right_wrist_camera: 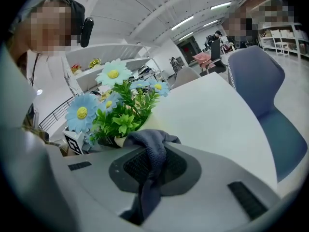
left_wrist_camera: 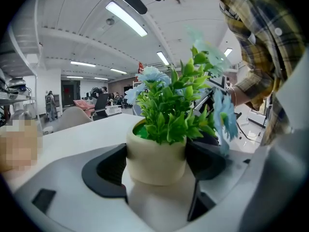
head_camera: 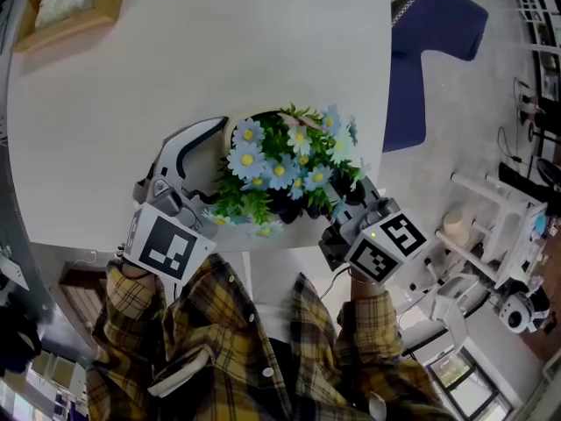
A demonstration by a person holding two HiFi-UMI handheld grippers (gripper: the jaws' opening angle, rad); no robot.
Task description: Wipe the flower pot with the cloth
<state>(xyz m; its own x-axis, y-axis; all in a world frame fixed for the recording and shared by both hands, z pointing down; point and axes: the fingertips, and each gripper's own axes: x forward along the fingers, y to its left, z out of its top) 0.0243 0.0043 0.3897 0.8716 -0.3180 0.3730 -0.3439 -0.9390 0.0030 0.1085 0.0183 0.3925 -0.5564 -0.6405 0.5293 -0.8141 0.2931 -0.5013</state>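
The flower pot (left_wrist_camera: 155,167) stands near the edge of the white table (head_camera: 219,42). The left gripper (left_wrist_camera: 159,151) holds it between wide jaws. The right gripper (right_wrist_camera: 153,164), closed on the grey cloth (right_wrist_camera: 149,149), keeps it at the pot's rim.

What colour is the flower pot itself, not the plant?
Cream, plain and unpatterned; the flower pot shows best in the left gripper view.

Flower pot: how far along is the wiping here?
Done: left gripper grips the flower pot on the table; right gripper pinches the grey cloth. In hand: the cloth lies at the pot's rim. Left: wiping around the pot's wall; how much is already wiped cannot be told.
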